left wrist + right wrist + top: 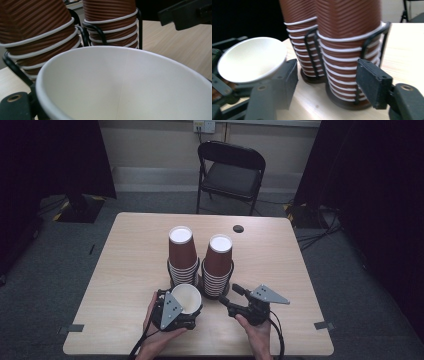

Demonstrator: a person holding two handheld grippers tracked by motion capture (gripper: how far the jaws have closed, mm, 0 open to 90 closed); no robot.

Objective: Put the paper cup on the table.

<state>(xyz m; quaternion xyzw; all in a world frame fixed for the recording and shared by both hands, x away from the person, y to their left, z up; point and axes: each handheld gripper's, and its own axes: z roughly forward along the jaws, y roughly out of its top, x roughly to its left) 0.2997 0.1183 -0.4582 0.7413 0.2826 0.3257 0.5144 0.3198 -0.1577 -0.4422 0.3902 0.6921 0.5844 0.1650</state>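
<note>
Left tool (181, 312) pinches the cup (186, 298), mouth up, axis near-upright; right tool (234, 296) spread

A light wooden counter (125, 270) carries two black wire holders side by side, each stacked with upside-down brown paper cups (181, 255), near its front edge.

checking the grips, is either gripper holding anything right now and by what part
The left gripper holds a single paper cup, mouth up, by its lower body. The right gripper is open and holds nothing.
</note>
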